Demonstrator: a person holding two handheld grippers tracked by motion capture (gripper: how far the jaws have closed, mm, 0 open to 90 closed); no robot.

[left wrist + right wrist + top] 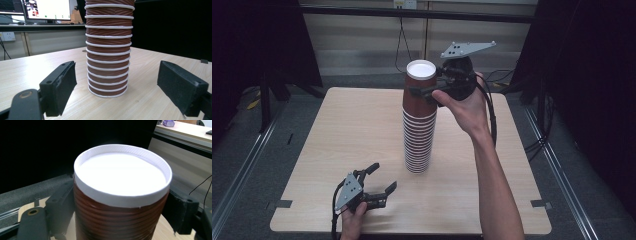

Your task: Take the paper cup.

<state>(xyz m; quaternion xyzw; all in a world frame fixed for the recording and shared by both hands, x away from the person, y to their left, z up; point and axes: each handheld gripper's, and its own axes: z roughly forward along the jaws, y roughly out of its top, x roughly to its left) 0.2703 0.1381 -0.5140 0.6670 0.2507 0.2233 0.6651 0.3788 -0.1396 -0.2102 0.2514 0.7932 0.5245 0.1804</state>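
The stack of brown paper cups (419,120) stands upright, bottoms up; the right gripper (428,84) grasps the top cup (120,195); the left gripper (379,182) is released.

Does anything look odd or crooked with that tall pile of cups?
Nothing is spilled or damaged. The cup stack stands upside down on the table, roughly straight. The top cup sits between the jaws of the right claw. The left claw rests open on the table, apart from the stack.
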